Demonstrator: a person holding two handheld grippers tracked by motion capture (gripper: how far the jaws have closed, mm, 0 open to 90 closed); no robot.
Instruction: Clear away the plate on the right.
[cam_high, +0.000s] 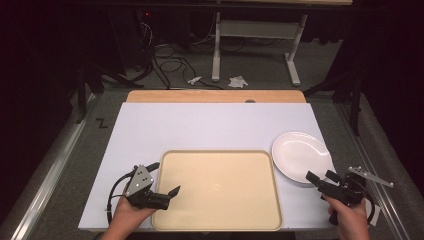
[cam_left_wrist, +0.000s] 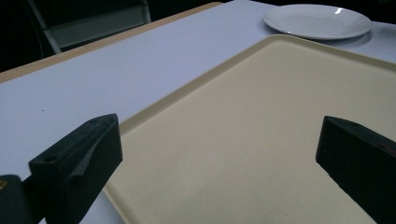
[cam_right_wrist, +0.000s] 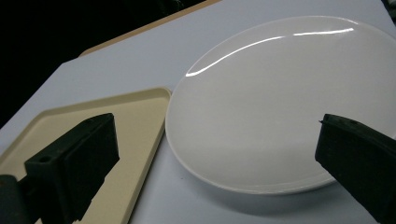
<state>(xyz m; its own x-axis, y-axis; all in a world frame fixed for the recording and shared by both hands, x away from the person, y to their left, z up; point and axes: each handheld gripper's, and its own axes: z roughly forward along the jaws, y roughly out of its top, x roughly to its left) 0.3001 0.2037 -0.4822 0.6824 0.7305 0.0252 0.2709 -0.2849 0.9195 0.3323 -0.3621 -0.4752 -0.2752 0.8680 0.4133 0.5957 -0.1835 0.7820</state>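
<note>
Left gripper (cam_high: 166, 176): I'm holding the jaws spread wide, nothing between them, hovering over the tray's (cam_high: 220, 200) near-left corner. One jaw is sitting above the white table (cam_high: 200, 127), the other above the tray floor. Not touching the tray as far as I can tell.

Right gripper (cam_high: 321, 176): I'm holding these jaws wide apart too, gripping nothing, pointing at the near edge of the plate (cam_high: 299, 155). Contact with the rim: can't tell.

Plate is lying flat on the table, just beside the tray's far-right corner.

Right gripper view is giving the narrow gap between plate (cam_right_wrist: 285, 107) and tray edge (cam_right_wrist: 140, 100). High view is adding my hands and the floor cables (cam_high: 167, 62) beyond the table.
</note>
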